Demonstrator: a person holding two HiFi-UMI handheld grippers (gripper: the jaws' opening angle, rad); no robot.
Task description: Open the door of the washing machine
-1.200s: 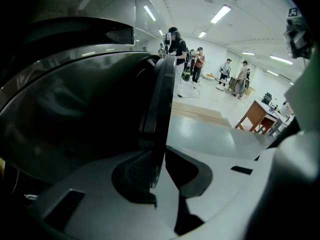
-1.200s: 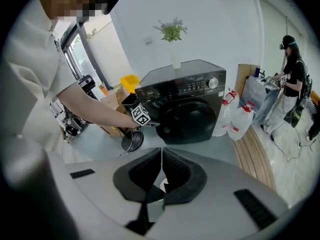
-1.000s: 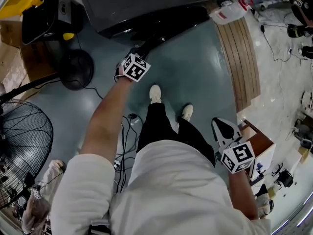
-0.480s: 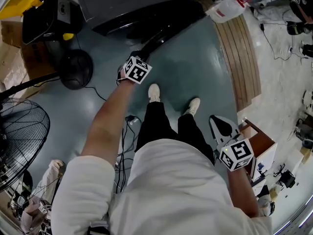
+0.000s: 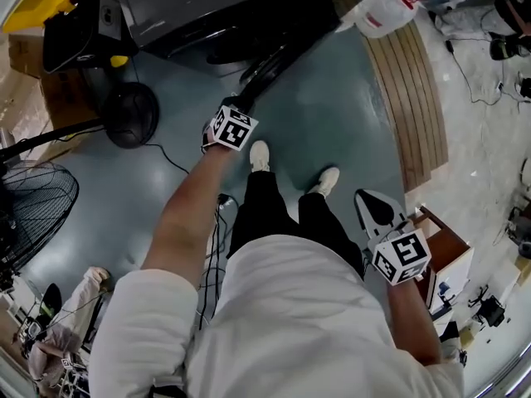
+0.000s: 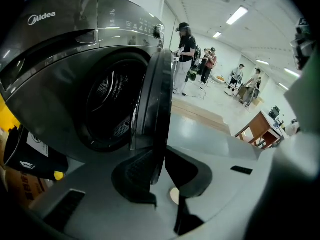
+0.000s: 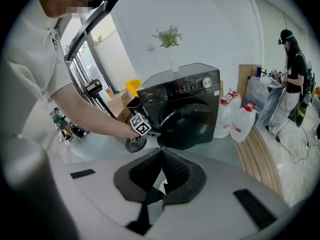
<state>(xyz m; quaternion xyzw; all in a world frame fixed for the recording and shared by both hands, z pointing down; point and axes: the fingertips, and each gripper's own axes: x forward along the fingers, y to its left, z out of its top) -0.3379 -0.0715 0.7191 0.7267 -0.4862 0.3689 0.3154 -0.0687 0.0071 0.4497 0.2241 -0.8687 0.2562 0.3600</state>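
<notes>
Left gripper (image 6: 157, 170): jaws clamped across free edge of door (image 6: 154, 96).
Door: partly open, seen edge-on, just right of drum opening (image 6: 107, 109).
Washing machine (image 7: 186, 104): far side of floor, front facing near.
Pull: likely best kept along hinge arc, nearward then right; firm clamp, no twisting on rim.
Right gripper (image 7: 161, 176): jaws together, empty, near right, well apart from machine.

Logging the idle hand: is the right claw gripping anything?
No, the right claw has its jaws shut together on nothing, well back from the washing machine.
</notes>
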